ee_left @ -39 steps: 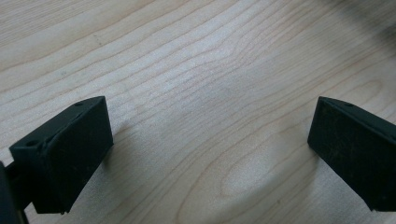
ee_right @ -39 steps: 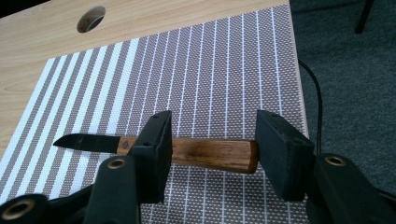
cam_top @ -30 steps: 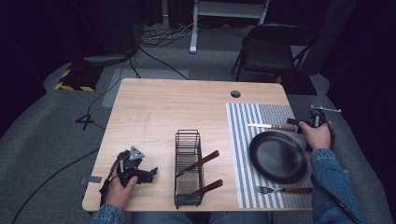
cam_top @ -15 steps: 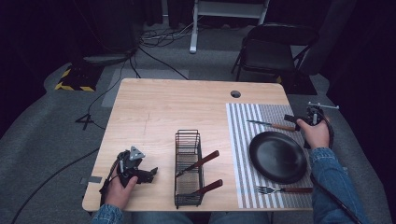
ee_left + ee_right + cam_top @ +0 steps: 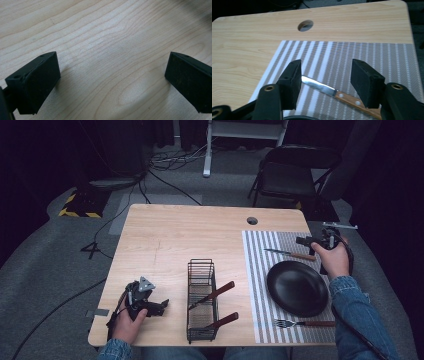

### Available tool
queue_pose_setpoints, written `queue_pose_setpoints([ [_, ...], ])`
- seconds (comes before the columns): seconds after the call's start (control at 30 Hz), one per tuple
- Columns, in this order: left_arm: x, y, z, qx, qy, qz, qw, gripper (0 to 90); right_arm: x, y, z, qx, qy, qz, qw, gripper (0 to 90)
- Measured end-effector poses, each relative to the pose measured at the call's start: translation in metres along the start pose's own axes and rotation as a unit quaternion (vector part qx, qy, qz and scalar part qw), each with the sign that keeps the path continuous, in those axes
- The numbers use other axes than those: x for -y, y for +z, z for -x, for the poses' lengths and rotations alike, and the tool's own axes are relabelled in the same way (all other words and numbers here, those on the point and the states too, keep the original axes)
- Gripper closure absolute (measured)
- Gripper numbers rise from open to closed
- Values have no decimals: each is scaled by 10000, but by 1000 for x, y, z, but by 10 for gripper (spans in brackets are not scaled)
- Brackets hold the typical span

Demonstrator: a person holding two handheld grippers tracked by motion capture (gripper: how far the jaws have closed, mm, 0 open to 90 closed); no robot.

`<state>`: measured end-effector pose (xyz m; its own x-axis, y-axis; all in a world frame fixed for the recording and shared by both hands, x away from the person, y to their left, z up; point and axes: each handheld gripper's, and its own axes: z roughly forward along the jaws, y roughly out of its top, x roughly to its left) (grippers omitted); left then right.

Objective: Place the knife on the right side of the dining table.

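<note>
At the mat's (image 5: 260, 270) far right edge, right gripper (image 5: 306, 240) has pulled back off the knife (image 5: 290, 254): a second ago it sat right over the handle, now it's lifted and further toward the far right corner. Knife itself shifted too — it lay closer to the plate (image 5: 297, 287) before, and now rests a bit further back, blade pointing left, wooden handle toward the hand. Jaws spread wide, nothing between the pads. Right gripper view: knife (image 5: 329, 91) lies flat on the striped mat (image 5: 367, 57) below and beyond the jaws, blade passing under the left jaw, handle running toward the right jaw, not touched by either.

Left gripper (image 5: 162, 306) unchanged, parked on the surface (image 5: 175, 235) near the front left corner, just left of the rack (image 5: 201, 270). Left gripper view: jaws wide apart over bare wood (image 5: 107, 50), gripping nothing.

Rest same as before: rack holds two wooden-handled utensils (image 5: 215, 294), handles sticking out right. Plate on the mat, near the knife but apart from it. Fork (image 5: 302, 323) on the mat's near edge, just in front of the plate.
</note>
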<state>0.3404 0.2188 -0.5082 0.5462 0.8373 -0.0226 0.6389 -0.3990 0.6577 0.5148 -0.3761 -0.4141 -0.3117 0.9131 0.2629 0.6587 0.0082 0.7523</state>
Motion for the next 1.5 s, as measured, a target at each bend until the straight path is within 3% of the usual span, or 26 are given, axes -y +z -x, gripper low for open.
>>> queue_pose_setpoints([
  [0.1,0,0,0,-3,1,-4,10000,2,-3,8,-11,-160,65,-61,9998,429],
  [0.3,0,0,0,0,2,0,10000,2,-5,33,-27,-240,50,-300,9992,429],
  [0.57,0,0,0,-2,3,-4,10000,2,-2,59,-38,-294,209,-529,9979,431],
  [1.0,0,0,0,0,-1,2,10000,2,8,109,-53,-283,426,-1060,9930,427],
  [1.23,0,0,0,-3,6,-7,10000,3,9,123,-57,-153,467,-1237,9911,420],
  [1.5,0,0,0,11,-27,-3,10000,2,9,123,-60,-80,409,-1394,9894,431],
])
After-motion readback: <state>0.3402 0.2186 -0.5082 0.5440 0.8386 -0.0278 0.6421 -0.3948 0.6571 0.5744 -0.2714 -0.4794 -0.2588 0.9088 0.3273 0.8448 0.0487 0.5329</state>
